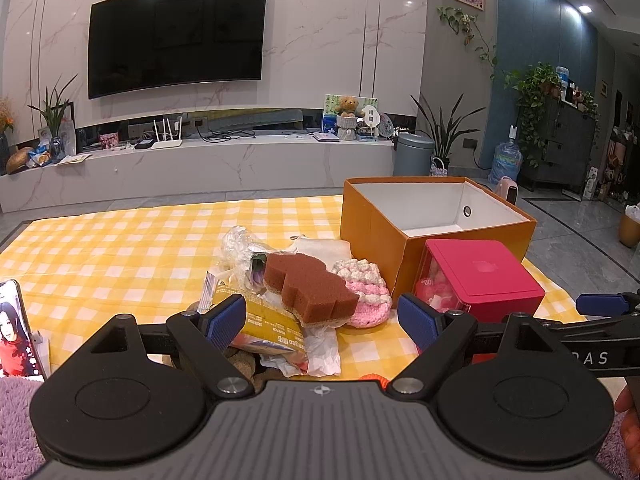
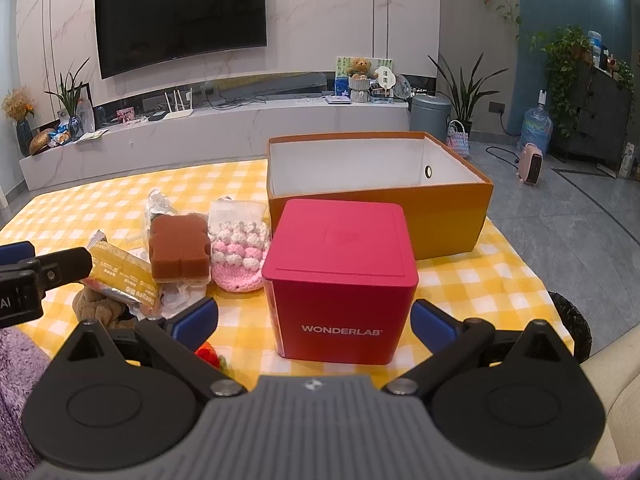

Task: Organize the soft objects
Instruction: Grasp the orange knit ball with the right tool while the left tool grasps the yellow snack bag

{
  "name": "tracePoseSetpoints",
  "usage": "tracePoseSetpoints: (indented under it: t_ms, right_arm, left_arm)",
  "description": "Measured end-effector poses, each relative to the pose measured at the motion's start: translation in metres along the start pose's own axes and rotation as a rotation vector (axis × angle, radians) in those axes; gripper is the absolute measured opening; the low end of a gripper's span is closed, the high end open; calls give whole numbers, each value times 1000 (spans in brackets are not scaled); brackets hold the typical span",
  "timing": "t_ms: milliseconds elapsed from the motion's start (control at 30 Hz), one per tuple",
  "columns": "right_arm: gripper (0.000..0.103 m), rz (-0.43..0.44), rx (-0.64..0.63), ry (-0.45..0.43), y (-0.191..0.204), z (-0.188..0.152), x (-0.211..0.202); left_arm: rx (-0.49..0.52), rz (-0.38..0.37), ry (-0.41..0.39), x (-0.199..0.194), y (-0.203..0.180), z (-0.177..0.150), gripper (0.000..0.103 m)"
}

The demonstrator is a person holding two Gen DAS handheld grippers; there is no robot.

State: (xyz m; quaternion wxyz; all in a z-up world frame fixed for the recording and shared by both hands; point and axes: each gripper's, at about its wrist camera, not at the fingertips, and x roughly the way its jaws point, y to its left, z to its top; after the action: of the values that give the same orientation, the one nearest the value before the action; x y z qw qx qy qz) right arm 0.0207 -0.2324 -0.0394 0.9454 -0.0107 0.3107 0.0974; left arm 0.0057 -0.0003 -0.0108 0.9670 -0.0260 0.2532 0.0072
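The brown sponge sits on a heap of wrappers beside a pink crocheted piece, on the yellow checked worktop near an open orange box and a red cube box. It's a living room with a wall TV. Left tongs and right tongs both hover low, spread wide, gripping nothing.

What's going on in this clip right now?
A person holds a two-finger tool in each hand over a yellow checked cloth. Both the left tool and the right tool are open and hold nothing. A pile of soft things waits on the cloth: a brown sponge, a pink-and-white knitted piece and a yellow packet. The orange box behind the red Wonderlab cube looks empty so far.
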Motion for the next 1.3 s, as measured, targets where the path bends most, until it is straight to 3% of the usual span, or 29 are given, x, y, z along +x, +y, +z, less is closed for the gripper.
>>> tracePoseSetpoints:
  t_ms: [233,433,567,667,800,1067,1233,1300]
  right_arm:
    - [100,-2,-4,12,1,-2,3]
    - [100,15,-17,19,4,-4,9]
    - [100,59,-42,33,12,-8,14]
    - [100,120,-77,26,23,-14,17]
    - [79,187,-155,37,40,-24,24]
    - [77,252,-192,99,64,-30,50]
    - [63,256,-241,156,78,-33,74]
    - [63,251,-253,176,80,-35,83]
  left_arm:
    - [-11,-20,11,2,3,-2,100]
    - [-23,-94,5,-2,14,-6,100]
    - [-19,-132,56,2,25,-9,100]
    - [-33,-119,105,8,36,-15,86]
    - [-72,-108,168,20,56,-26,84]
    - [-99,-126,228,39,67,-33,84]
    - [-83,-126,252,48,69,-39,82]
    - [-91,-123,255,50,72,-41,82]
